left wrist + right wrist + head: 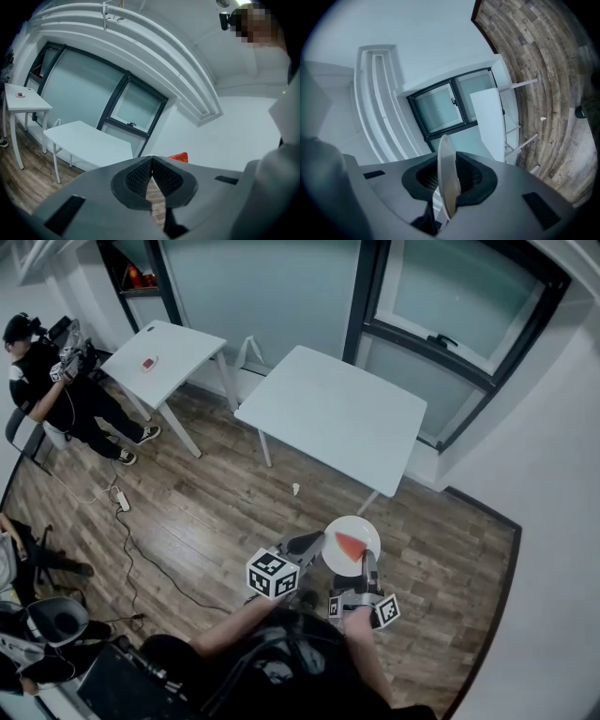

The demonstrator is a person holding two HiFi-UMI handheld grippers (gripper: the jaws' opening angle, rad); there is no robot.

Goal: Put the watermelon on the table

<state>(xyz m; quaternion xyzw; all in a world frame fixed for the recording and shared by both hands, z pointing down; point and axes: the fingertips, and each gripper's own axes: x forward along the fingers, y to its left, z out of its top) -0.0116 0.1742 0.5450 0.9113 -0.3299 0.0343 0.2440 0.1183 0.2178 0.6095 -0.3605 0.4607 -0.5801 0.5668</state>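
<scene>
right gripper [367, 560] pinching plate [339, 529] rim | watermelon slice [350, 545] on plate | left gripper [315, 542] jaws together, empty | table [333, 413] ahead, well apart

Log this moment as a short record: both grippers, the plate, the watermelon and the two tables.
left gripper: shut, nothing between its jaws, beside the plate
right gripper: shut on the rim of the white plate
watermelon: one red slice lying on the plate
near table: white, ahead of both grippers
far table: white, small red thing on top
task state: watermelon not yet on a table, held above the wood floor
</scene>
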